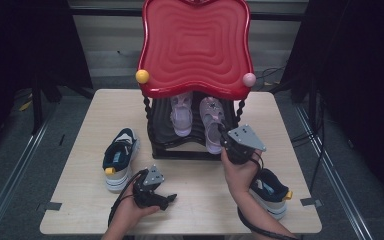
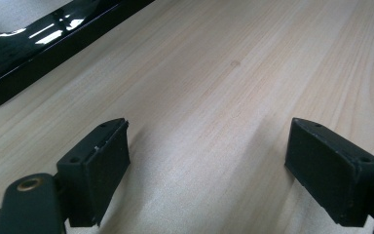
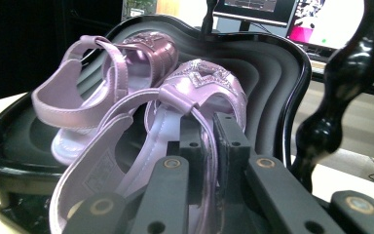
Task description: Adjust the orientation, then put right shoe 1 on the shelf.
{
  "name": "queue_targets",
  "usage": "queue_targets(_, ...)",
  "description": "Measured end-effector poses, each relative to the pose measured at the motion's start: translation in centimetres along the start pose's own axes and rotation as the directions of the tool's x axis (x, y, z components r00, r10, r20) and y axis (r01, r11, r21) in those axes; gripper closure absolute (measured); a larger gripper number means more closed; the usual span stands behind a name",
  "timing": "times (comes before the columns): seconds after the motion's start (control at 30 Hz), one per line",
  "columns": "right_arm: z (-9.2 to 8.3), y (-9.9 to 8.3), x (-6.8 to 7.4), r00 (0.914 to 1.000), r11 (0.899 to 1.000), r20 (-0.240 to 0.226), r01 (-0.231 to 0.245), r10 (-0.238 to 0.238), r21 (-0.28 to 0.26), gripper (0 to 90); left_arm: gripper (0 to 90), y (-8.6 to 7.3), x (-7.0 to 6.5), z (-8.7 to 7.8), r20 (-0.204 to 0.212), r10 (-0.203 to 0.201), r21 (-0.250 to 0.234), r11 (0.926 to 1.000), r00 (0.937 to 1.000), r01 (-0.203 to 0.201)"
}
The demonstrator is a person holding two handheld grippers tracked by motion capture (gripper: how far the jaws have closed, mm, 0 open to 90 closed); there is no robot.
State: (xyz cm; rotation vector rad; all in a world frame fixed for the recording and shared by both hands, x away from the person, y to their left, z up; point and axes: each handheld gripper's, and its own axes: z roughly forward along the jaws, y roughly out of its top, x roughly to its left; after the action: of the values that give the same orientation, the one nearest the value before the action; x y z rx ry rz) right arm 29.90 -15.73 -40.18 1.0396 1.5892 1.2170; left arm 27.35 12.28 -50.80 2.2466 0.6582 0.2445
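Left claw [image 1: 172,198]: nearest the camera, low on the surface [image 1: 195,205], jaws spread wide with nothing but bare wood between them – the left gripper view shows that pretty clearly.

Left hand [image 1: 130,212]: wrapped round that claw's body at the bottom edge of the high view.

Right navy sneaker [image 1: 272,192]: sitting near the front right corner of the surface, partly tucked behind the right forearm.

Left navy sneaker [image 1: 119,157]: on the left side of the surface, toe pointing away, well apart from the left claw.

Right hand [image 1: 240,172]: reaching forward toward the rack.

Right claw [image 3: 205,141]: clamped tight on the back strap of the right-hand lilac sandal [image 3: 175,112] – the strap runs right between the two black jaws.

Right-hand lilac sandal position: heel end at the front lip of the black lower shelf [image 3: 272,63]; looks like it's tipped up a bit, hard to be sure from this angle.

Other lilac sandal [image 1: 181,114]: just beside it on the same shelf, to the left.

Red top tray [image 1: 196,45]: above both sandals, with a yellow ball [image 1: 142,76] and a pink ball [image 1: 249,79] at its front corners.
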Motion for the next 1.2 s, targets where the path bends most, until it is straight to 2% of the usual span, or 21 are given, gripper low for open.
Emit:
queue_targets(0.17, 0.9, 0.2, -0.1, 0.9996, 1.0, 0.026, 0.01, -0.01, -0.002, 82.8, 15.6, 0.0, 0.0, 0.0, 0.0, 0.0, 0.002, 1.0, 1.0, 0.0)
queue_targets(0.6, 2.8, 0.0, 0.3, 0.9974, 1.0, 0.071, -0.003, 0.003, 0.004, 82.8, 15.6, 0.0, 0.0, 0.0, 0.002, 0.007, 0.003, 1.0, 1.0, -0.007)
queue_targets(1.2, 5.1, 0.3, 1.3, 0.995, 1.0, 0.1, 0.008, -0.007, -0.012, 82.8, 15.6, 0.0, 0.0, 0.0, 0.006, 0.01, 0.003, 0.9999, 0.9999, -0.01)
